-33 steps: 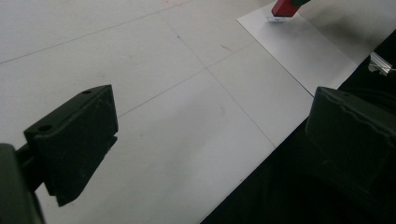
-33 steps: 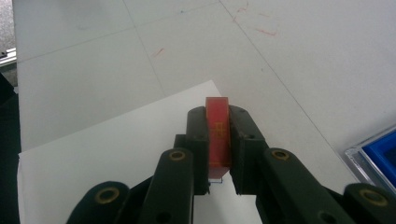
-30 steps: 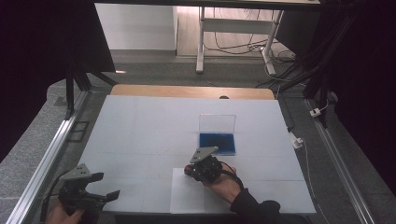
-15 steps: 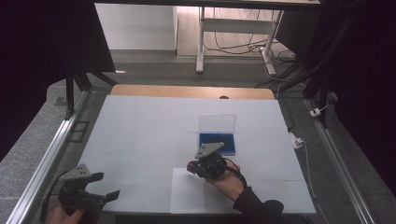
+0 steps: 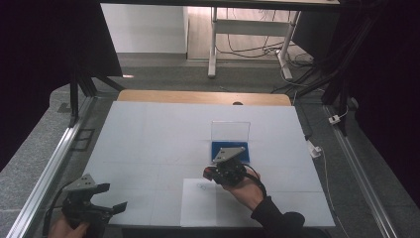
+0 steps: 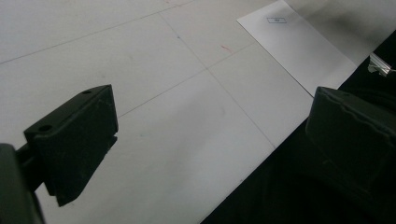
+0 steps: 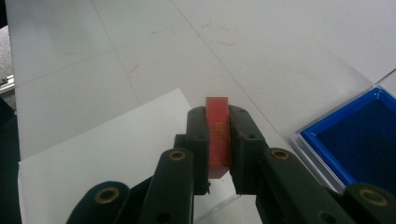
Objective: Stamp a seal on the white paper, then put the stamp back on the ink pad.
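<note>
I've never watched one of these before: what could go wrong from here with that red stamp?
The right gripper pinches the narrow red stamp by its sides, so it could twist or slip. The paper lies loose while the left gripper hangs open off to the side, so pressing might shift the sheet and smear the print.

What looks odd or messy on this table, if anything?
Nothing is spilled or broken. Only a few faint red marks smudge the white table. The right tool grips a red stamp over the paper sheet.

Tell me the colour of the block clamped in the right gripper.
Red, seen best in the right gripper view: the stamp block.
</note>
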Demonstrator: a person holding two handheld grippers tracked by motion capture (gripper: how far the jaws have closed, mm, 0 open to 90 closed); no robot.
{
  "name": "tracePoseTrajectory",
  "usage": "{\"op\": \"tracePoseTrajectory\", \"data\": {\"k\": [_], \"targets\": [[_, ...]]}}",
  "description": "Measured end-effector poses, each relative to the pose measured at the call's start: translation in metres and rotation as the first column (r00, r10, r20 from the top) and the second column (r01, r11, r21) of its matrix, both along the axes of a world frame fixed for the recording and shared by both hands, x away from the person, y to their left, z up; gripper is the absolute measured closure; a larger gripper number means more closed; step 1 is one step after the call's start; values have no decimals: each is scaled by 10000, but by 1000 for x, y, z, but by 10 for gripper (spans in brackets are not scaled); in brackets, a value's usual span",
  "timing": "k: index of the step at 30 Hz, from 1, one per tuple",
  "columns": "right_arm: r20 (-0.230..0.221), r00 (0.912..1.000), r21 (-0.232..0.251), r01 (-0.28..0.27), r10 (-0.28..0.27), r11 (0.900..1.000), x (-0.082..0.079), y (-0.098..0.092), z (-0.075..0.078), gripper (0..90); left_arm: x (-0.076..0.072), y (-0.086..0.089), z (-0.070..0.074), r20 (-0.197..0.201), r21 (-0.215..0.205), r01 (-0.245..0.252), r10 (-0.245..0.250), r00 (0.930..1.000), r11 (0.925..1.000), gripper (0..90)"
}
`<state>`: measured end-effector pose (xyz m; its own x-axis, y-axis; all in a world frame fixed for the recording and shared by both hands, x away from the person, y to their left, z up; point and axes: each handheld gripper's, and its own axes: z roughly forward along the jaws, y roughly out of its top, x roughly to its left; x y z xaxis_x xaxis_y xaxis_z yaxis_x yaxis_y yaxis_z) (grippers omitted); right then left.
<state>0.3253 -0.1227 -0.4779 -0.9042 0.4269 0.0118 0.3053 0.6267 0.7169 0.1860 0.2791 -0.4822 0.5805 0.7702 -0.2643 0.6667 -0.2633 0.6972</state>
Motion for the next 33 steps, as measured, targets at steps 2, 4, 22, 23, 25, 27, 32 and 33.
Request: {"op": "tracePoseTrajectory", "data": {"k": [2, 4, 22, 23, 25, 27, 32, 33], "targets": [[-21, 10000, 18, 35, -35, 10000, 1, -2, 1, 792, 0, 0, 0, -1, -4, 1, -1, 10000, 10000, 26], [-26, 9999, 50, 108, -108, 9999, 3, -3, 1, 792, 0, 0, 0, 3, 0, -9, 9, 10000, 10000, 26], [90, 9966, 328, 819, -823, 9961, 16, -25, 12, 791, 0, 0, 0, 16, 12, -12, 12, 10000, 10000, 27], [43, 9962, 383, 867, -869, 9955, 17, -27, 13, 791, 0, 0, 0, 7, 26, -10, 10, 10000, 10000, 26], [51, 9955, 406, 947, -950, 9947, 20, -30, 14, 791, 0, 0, 0, -6, 8, -2, 2, 10000, 10000, 27], [76, 9943, 468, 1054, -1059, 9933, 23, -34, 15, 791, 0, 0, 0, 4, 0, -15, 15, 10000, 10000, 26], [100, 9905, 528, 1365, -1372, 9892, 30, -41, 15, 791, 0, 0, 0, 15, 0, 2, -2, 10000, 10000, 27], [89, 9897, 540, 1421, -1428, 9884, 31, -42, 16, 791, 0, 0, 0, 10, 2, 0, 0, 10000, 10000, 26]]}}
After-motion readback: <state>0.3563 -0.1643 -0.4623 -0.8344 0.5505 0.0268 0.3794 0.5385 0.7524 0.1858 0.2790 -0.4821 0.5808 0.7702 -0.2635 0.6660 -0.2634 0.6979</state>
